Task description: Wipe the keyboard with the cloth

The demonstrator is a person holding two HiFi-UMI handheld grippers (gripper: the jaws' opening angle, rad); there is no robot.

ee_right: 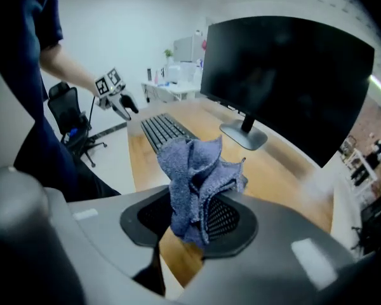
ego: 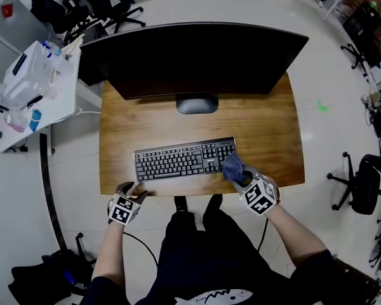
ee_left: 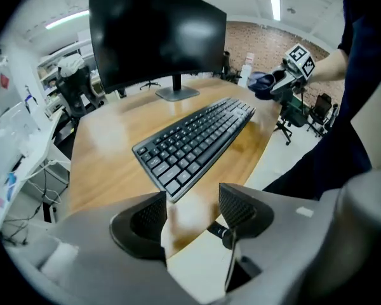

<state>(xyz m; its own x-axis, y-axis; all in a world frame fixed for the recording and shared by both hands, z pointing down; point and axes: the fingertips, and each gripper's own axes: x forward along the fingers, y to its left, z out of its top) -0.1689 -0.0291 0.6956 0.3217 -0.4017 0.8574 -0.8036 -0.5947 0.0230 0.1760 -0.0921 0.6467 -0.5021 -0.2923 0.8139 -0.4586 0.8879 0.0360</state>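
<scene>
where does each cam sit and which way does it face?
Head view: on the head, steeply down at the desk; forearms, legs show.
Left gripper view: on the left gripper, faces rightward across the keyboard; fingers apart, empty.
Right gripper view: on the right gripper, faces leftward; fingers shut on blue cloth.
Shared: keyboard, monitor.

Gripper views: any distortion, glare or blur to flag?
Left gripper view: fisheye bows the monitor, soft glare on the desk beside the keyboard. Right gripper view: same bowing, cloth sharp, far background smeared. Head view: even light, edges curved.

Keyboard (ego: 185, 159) before monitor (ego: 190, 59), on desk (ego: 267, 122)
</scene>
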